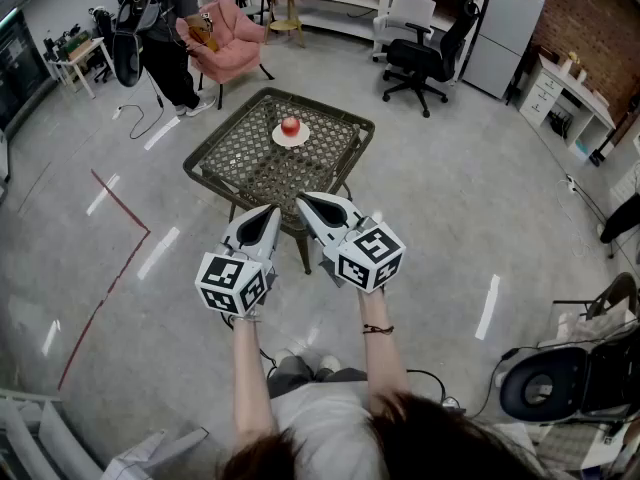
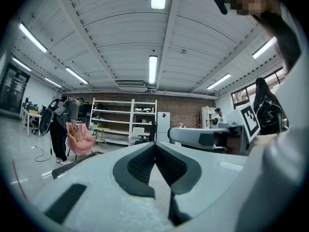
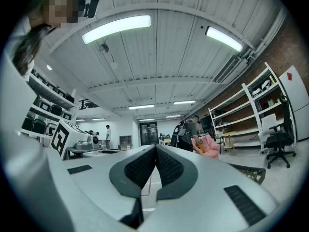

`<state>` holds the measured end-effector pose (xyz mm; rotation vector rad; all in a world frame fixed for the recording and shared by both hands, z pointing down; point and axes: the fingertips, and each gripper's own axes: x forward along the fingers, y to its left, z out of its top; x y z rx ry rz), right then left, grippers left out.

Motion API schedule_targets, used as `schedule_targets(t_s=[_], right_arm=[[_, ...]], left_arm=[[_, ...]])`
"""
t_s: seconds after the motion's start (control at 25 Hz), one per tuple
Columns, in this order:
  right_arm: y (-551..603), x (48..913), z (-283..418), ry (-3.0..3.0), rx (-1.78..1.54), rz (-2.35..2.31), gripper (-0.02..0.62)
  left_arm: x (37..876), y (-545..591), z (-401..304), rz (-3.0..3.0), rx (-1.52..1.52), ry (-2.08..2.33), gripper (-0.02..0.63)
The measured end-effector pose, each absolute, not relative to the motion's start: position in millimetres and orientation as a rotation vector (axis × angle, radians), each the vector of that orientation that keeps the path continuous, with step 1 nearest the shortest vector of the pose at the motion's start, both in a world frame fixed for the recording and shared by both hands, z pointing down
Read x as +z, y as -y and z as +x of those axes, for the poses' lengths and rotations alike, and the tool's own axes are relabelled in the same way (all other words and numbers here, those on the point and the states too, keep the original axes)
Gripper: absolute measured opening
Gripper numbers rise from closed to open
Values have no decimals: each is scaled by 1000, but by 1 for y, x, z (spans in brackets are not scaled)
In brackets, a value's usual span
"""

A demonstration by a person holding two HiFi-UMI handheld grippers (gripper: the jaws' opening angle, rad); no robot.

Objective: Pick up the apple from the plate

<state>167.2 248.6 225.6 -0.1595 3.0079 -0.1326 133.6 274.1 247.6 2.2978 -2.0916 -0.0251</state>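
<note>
A red apple [image 1: 290, 125] sits on a small white plate [image 1: 291, 139] at the middle of a dark metal lattice table [image 1: 240, 158]. Both grippers hang side by side in the air in front of the table's near edge, well short of the apple. The left gripper [image 1: 272, 211] is shut with nothing between its jaws, and its dark pads meet at the tip [image 2: 155, 144]. The right gripper [image 1: 303, 201] is shut and empty too, with its pads touching [image 3: 155, 147]. Neither gripper view shows the apple; only the table's edge [image 3: 249, 171] appears there.
A person with a backpack [image 1: 165, 23] stands beyond the table beside a pink armchair [image 1: 228, 36]. A black office chair [image 1: 425, 56], a white chair [image 1: 405, 13], shelves and a grey fridge [image 1: 505, 30] line the back. Another chair [image 1: 560, 383] is at my right.
</note>
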Motion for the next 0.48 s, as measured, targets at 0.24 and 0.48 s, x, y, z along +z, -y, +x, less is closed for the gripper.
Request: schedule_targets(t_s=[0.24,0.48], right_arm=[[-250,228,172,-3004,-140,-146,9],[-248,234,167,-3006,-161,-149,9]], left_arm=[[251,-276,137,2280,-34,2109,11],[258,-277,131,2258,-36,2115,11]])
